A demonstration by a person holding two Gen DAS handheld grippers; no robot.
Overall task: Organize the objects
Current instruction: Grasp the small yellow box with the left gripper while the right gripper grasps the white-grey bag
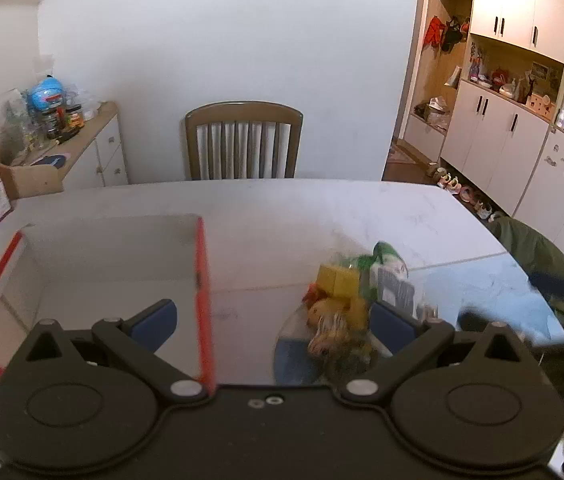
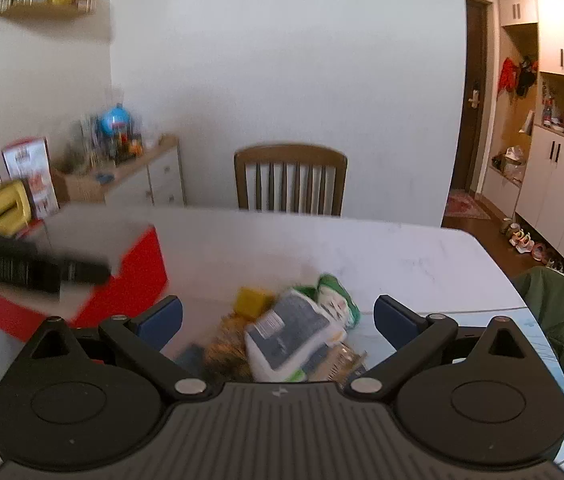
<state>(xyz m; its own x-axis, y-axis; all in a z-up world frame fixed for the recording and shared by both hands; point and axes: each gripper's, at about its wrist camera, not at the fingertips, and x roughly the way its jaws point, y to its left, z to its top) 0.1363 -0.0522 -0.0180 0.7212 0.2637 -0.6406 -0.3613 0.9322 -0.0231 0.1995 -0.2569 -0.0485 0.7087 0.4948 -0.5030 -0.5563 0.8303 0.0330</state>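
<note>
On the white marble surface (image 1: 322, 208), a red-edged cardboard box (image 1: 201, 280) stands beside a blurred pile of packets (image 2: 298, 332) (one yellow block); both claws, left (image 1: 273, 320) and right (image 2: 277, 320), gape wide, holding nothing.

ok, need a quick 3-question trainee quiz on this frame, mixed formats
1. True or false: the right tool is shut on a packet.
2. Multiple choice: the red-edged box appears, in the left wrist view, (A) left of the pile of objects, (B) right of it, (C) on the chair.
3. Fill in: the block in the pile is coloured ____.

Key: 1 false, both tools are open, left tool too; 2 A; 3 yellow.
</note>
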